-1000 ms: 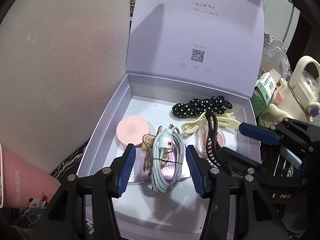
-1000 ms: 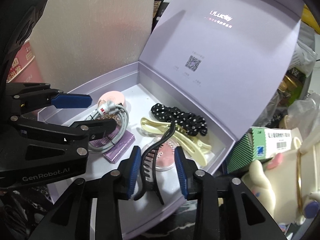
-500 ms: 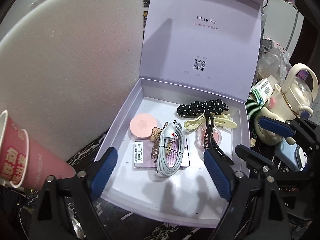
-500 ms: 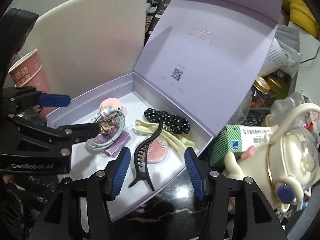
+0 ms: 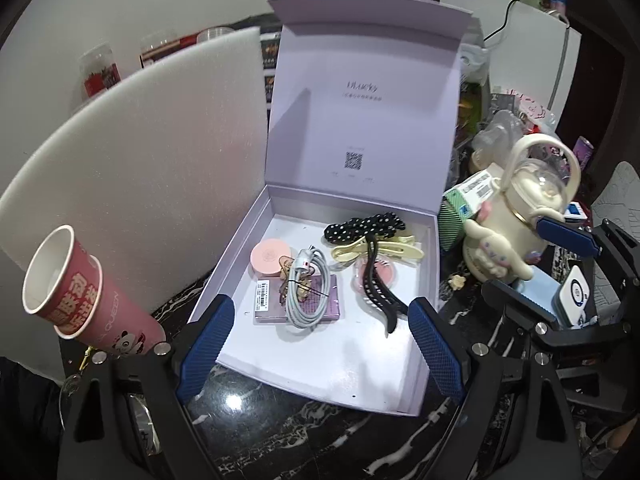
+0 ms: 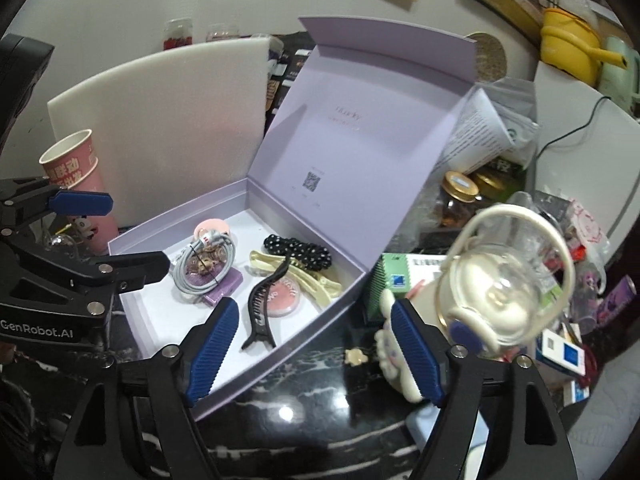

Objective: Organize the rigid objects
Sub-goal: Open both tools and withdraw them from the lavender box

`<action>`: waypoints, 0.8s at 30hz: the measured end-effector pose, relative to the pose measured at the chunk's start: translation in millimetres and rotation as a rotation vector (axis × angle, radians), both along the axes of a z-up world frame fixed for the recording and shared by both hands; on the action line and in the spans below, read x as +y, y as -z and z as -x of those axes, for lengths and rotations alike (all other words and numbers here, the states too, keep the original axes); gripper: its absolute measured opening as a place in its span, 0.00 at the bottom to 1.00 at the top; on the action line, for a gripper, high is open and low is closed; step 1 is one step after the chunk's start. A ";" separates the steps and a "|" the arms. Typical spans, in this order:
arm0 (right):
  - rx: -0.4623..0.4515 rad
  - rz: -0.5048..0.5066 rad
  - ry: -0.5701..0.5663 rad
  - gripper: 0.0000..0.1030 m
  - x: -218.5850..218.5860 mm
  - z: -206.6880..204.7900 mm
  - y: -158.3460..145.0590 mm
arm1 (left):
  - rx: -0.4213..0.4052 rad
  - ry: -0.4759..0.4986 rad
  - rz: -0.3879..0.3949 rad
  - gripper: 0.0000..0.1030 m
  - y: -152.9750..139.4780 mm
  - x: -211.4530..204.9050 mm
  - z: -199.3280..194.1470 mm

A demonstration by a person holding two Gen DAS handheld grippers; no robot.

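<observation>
An open lilac box [image 5: 236, 248] [image 6: 168, 236] with its lid raised holds a coiled white cable [image 5: 306, 292] [image 6: 204, 268] on a purple card, a pink round tin [image 5: 269, 256], a black hair claw [image 5: 378, 288] [image 6: 262, 304], a pink compact [image 6: 285, 297], a yellow clip [image 5: 380, 249] and a black dotted scrunchie [image 5: 366, 225] [image 6: 300, 253]. My left gripper [image 5: 320, 348] is open and empty above the box's near edge. My right gripper [image 6: 316, 348] is open and empty over the box's near right corner.
A white foam board [image 5: 140, 152] stands left of the box. Stacked pink paper cups [image 5: 76, 292] [image 6: 76, 176] stand at the near left. A cream character teapot [image 5: 516, 224] [image 6: 500, 292], a green-and-white carton [image 5: 464, 208], jars and clutter crowd the right on the black marble top [image 5: 320, 432].
Both grippers have opened wide and pulled back and up from the box. The white cable and the black hair claw, held a second ago, now lie in the box.
</observation>
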State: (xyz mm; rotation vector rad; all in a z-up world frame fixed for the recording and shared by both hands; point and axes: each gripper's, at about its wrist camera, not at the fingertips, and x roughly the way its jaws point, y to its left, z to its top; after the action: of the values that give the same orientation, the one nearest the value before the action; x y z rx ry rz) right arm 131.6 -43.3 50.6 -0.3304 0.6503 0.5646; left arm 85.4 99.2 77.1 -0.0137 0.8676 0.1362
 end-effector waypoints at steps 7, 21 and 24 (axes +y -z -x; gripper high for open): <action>-0.002 -0.068 0.053 0.81 -32.5 21.8 -12.3 | -0.082 0.020 -0.019 0.87 -19.0 -21.9 32.9; -0.029 -0.090 0.065 0.82 -76.2 80.2 -11.9 | -0.106 0.007 -0.031 0.87 -12.1 -62.8 97.1; -0.034 -0.095 0.060 0.82 -82.2 94.1 -8.4 | -0.112 -0.004 -0.030 0.87 -7.8 -68.3 109.5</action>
State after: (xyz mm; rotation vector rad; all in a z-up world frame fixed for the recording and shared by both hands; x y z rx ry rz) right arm 37.5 -125.5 59.1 -0.2303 0.5965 0.5294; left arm -24.1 30.9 84.9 0.0051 0.7533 0.1513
